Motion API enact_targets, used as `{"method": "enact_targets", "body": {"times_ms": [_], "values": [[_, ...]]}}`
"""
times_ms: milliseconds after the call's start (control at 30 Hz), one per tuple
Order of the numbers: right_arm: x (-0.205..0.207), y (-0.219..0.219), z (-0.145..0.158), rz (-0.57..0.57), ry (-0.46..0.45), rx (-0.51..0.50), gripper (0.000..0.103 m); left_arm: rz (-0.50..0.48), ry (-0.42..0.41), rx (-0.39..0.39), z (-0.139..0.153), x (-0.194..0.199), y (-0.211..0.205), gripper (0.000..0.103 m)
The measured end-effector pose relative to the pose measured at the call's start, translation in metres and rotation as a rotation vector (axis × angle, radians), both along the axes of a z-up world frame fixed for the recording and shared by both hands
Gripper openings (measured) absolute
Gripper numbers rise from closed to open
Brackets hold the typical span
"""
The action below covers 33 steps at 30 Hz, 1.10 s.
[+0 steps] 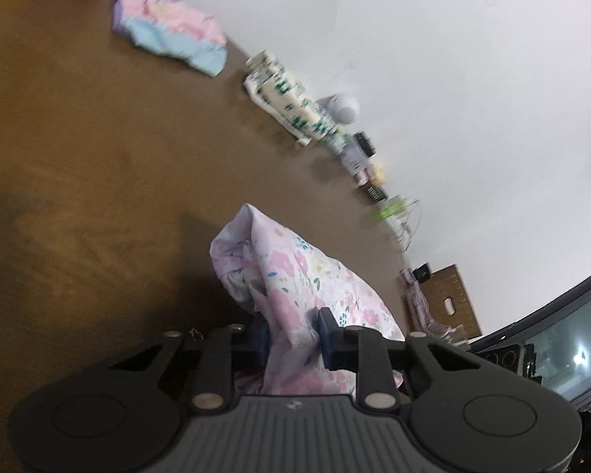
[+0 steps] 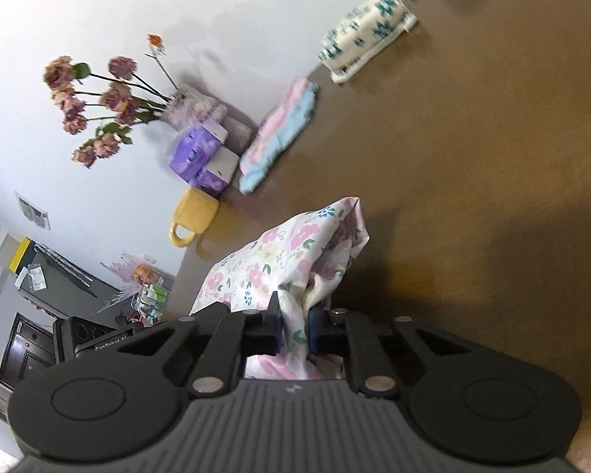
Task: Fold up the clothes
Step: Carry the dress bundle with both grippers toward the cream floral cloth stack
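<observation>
A pale pink floral garment [image 1: 295,276] hangs bunched above the brown table [image 1: 78,149]. My left gripper [image 1: 293,335] is shut on one part of it, cloth pinched between the blue pads. In the right wrist view the same floral garment [image 2: 291,252] is clamped by my right gripper [image 2: 294,329], also shut on the fabric. Both views are tilted, and the lower part of the cloth is hidden behind the gripper bodies.
A folded pink and blue garment [image 1: 173,27] and a folded white cloth with green print [image 1: 283,94] lie by the wall. A yellow mug [image 2: 195,215], purple tissue packs [image 2: 201,157] and a vase of dried roses [image 2: 110,102] stand at the table's edge. Small clutter [image 1: 366,165] lines the wall.
</observation>
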State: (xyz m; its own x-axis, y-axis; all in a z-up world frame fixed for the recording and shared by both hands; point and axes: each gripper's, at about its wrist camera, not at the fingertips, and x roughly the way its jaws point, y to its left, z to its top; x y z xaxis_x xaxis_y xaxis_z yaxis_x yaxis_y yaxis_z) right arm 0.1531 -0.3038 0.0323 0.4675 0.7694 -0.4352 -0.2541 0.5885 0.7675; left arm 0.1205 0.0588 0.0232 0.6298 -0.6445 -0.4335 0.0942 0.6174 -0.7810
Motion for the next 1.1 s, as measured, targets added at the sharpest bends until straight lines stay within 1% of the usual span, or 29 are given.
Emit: {"method": "enact_targets", "body": {"times_ms": [200, 333, 467, 533, 700, 867, 967, 1100], "values": [[0.019, 0.001, 0.031, -0.001, -0.098, 0.006, 0.011, 0.028, -0.087, -0.027, 0.025, 0.015, 0.0, 0.023], [0.043, 0.002, 0.052, -0.006, -0.167, 0.002, 0.011, 0.048, -0.135, -0.048, 0.041, 0.034, 0.0, 0.023], [0.069, 0.001, 0.069, -0.02, -0.212, 0.007, 0.011, 0.049, -0.187, -0.015, 0.064, 0.06, -0.007, 0.023], [0.082, 0.0, 0.078, -0.028, -0.235, 0.009, 0.011, 0.052, -0.202, -0.012, 0.074, 0.076, -0.009, 0.023], [0.125, -0.005, 0.104, -0.042, -0.269, 0.014, 0.011, 0.063, -0.237, -0.008, 0.102, 0.12, -0.016, 0.023], [0.177, -0.009, 0.134, -0.064, -0.282, 0.037, 0.011, 0.073, -0.253, -0.05, 0.13, 0.17, -0.02, 0.023], [0.209, -0.011, 0.15, -0.073, -0.283, 0.06, 0.011, 0.098, -0.275, -0.061, 0.148, 0.198, -0.023, 0.022], [0.249, -0.012, 0.169, -0.08, -0.295, 0.049, 0.011, 0.12, -0.302, -0.084, 0.164, 0.233, -0.026, 0.022]]}}
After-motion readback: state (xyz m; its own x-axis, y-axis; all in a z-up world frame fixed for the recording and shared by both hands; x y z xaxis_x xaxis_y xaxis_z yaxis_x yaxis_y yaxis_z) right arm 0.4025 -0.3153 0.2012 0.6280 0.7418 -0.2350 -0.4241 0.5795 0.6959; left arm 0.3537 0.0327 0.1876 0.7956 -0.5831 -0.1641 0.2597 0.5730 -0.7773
